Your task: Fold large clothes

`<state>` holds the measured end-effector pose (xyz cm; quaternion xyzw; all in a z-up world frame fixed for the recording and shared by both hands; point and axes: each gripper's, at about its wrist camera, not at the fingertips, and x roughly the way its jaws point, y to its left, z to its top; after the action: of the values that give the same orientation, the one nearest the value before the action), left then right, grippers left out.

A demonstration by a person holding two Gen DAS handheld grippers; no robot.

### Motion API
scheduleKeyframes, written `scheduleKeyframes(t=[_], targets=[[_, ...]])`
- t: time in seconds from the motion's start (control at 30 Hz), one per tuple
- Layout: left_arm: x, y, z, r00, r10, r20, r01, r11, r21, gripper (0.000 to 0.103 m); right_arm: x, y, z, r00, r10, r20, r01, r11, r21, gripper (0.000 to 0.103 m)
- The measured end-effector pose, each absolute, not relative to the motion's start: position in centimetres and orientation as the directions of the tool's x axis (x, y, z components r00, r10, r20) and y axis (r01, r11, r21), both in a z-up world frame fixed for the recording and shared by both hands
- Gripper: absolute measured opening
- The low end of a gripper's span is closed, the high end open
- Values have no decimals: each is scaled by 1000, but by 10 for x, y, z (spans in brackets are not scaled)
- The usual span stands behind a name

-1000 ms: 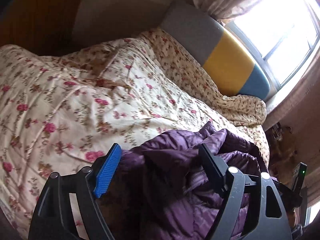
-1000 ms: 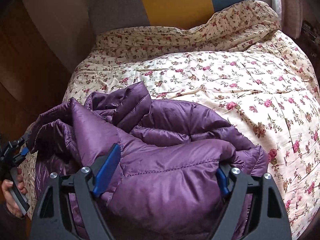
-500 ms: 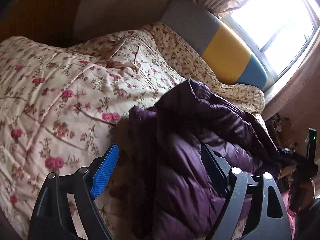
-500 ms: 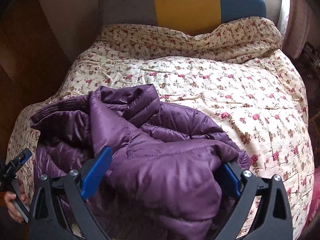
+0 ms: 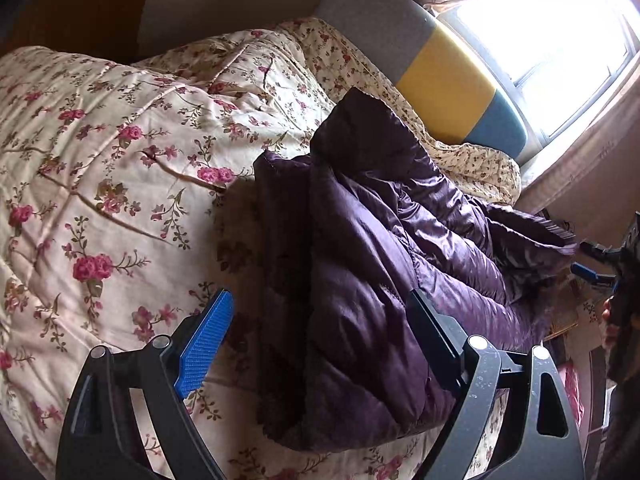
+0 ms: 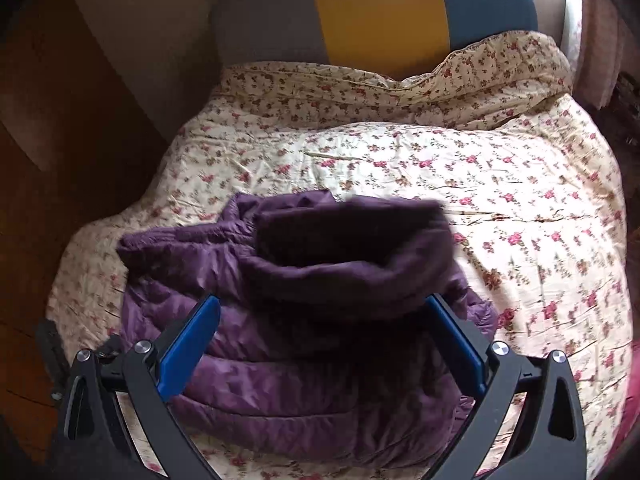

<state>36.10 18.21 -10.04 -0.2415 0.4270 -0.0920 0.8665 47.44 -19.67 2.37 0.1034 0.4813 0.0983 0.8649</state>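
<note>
A purple quilted down jacket (image 6: 304,360) lies bunched on the floral quilt (image 6: 500,208) near the bed's front edge, its top flap blurred. My right gripper (image 6: 324,320) hovers above it, open, blue pads wide and clear of the fabric. In the left wrist view the jacket (image 5: 360,264) stretches from the middle to the right. My left gripper (image 5: 320,320) is open. Its blue pad (image 5: 206,340) stands over bare quilt (image 5: 100,200), while the dark finger (image 5: 432,328) is against the jacket. The right gripper (image 5: 596,264) shows at the far right, held by a hand.
A padded headboard (image 6: 376,12) in grey, yellow and blue closes the far end of the bed. A bright window (image 5: 552,20) with a curtain lies beyond it. Dark wooden panelling (image 6: 60,140) runs along the bed's left side.
The right gripper spread its jaws, let the jacket fold drop and rose. The left gripper's blue pad came off the jacket and shifted sideways. The jacket now lies loose on the quilt.
</note>
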Motion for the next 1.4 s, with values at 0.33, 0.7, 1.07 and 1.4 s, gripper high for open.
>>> scheduleKeyframes(t=[0.33, 0.7, 1.07, 1.4], targets=[[359, 184, -118, 587, -405, -701, -44, 849, -527, 87, 441, -228, -53, 408, 116, -906, -6, 992, 125, 101], [348, 167, -127, 568, -477, -671, 31, 827, -562, 23, 396, -242, -123, 389, 198, -900, 45, 971, 233, 47], [292, 172, -116, 535, -520, -665, 97, 820, -563, 16, 314, -227, -92, 379, 184, -907, -125, 981, 148, 11], [178, 180, -124, 499, -558, -663, 124, 804, -582, 16, 195, -211, -89, 343, 165, -924, -194, 976, 103, 11]])
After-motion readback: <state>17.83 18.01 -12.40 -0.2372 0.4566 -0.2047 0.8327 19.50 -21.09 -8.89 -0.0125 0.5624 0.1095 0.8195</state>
